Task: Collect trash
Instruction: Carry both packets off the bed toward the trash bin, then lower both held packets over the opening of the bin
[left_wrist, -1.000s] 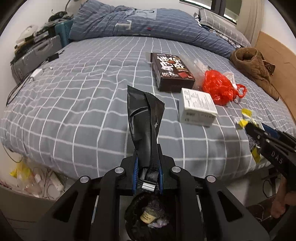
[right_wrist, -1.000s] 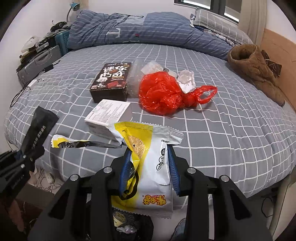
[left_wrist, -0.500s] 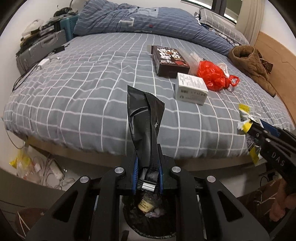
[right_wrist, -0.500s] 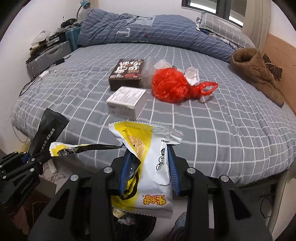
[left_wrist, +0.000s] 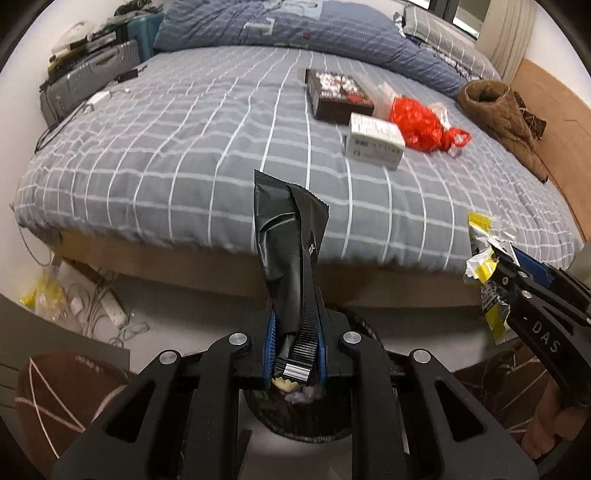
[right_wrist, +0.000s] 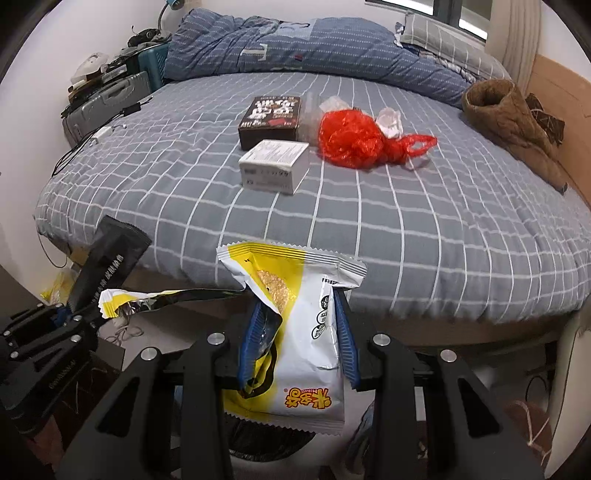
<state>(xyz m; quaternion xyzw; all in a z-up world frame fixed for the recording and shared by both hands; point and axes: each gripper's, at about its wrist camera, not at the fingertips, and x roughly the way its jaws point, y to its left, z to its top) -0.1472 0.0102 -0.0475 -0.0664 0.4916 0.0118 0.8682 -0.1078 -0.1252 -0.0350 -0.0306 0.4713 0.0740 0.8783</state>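
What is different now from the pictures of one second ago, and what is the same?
Both tools have drawn back from the bed toward the bin on the floor: the bed edge and frame now show in both views. Nothing was let go or picked up. The left tool still grips the black wrapper, the right tool the yellow and white snack bag. The dark box, white box and red bag lie unmoved.

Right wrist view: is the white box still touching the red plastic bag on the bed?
No. The white box lies apart from the red plastic bag, with a strip of grey checked bedsheet showing between them.
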